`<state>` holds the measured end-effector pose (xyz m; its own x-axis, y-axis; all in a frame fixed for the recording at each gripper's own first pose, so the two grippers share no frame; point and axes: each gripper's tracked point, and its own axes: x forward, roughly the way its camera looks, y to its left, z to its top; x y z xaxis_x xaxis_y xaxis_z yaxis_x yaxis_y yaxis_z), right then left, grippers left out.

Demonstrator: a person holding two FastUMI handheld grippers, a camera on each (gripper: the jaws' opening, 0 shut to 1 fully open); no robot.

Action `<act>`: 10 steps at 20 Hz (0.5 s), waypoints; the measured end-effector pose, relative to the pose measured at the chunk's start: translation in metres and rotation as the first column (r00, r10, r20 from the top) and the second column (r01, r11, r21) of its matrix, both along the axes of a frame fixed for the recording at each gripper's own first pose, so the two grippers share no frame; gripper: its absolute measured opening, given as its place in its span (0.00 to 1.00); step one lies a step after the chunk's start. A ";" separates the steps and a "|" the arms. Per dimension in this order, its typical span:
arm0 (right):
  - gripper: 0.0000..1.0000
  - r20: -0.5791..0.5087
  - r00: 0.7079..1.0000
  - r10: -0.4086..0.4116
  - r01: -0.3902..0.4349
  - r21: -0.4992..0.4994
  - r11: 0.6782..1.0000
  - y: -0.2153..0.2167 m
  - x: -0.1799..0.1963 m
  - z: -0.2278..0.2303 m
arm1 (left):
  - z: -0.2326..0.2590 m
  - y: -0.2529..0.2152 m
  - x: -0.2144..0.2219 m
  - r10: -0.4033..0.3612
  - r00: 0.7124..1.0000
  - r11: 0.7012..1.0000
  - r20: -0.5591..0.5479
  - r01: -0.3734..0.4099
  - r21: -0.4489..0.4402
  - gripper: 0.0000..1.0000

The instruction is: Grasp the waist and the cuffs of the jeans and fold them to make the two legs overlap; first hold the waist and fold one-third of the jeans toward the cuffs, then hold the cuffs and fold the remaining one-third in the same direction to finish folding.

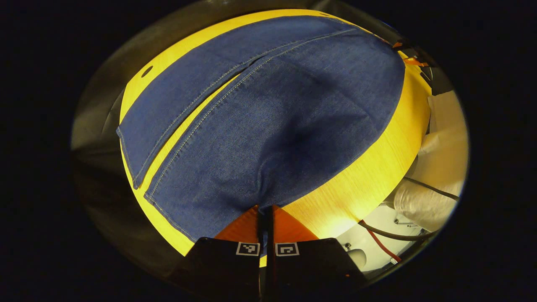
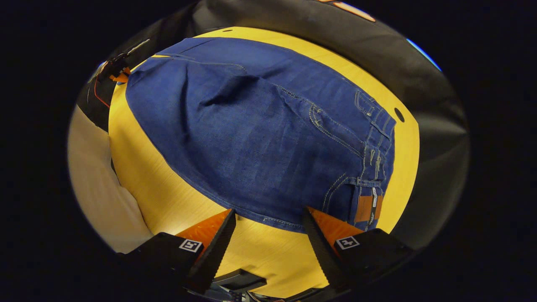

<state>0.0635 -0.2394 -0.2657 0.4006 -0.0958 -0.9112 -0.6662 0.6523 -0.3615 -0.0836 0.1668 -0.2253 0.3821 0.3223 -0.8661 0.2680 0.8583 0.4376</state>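
Blue jeans (image 1: 272, 117) lie flat on a yellow wooden table (image 1: 361, 176), the two legs side by side with a narrow gap and their cuffs (image 1: 130, 155) at the far left. My left gripper (image 1: 265, 209) is shut on the near edge of the closer leg, and the denim puckers toward its tips. In the right gripper view the jeans (image 2: 260, 134) show their waist (image 2: 373, 159) with a brown leather patch (image 2: 367, 208) at the right. My right gripper (image 2: 268, 216) stands open at the near side seam by the waist, with the hem edge lying between its fingers.
A person's pale sleeve (image 1: 440, 167) and dark and red cables (image 1: 386, 235) lie beyond the table's right edge. The tabletop has a small round hole (image 2: 399, 114) near the waist. A bare strip of table (image 2: 147, 167) runs along the jeans' near side.
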 end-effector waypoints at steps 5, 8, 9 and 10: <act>0.98 -0.101 0.995 0.015 -0.014 0.008 1.000 0.001 -0.002 -0.009 | 0.001 0.001 0.000 0.008 1.000 1.000 -0.018 -0.008 0.005 0.00; 0.98 -0.105 0.994 0.003 -0.003 -0.001 1.000 0.002 -0.001 -0.007 | 0.000 0.001 0.000 0.013 1.000 1.000 -0.013 -0.013 0.005 0.00; 0.91 -0.105 0.994 0.008 -0.008 -0.002 1.000 0.001 -0.002 -0.008 | 0.001 0.001 0.000 0.019 1.000 1.000 -0.007 -0.019 0.005 0.00; 0.98 -0.100 0.995 0.005 -0.006 -0.001 1.000 0.000 -0.002 -0.009 | 0.000 0.002 0.000 0.029 1.000 1.000 -0.004 -0.029 0.007 0.00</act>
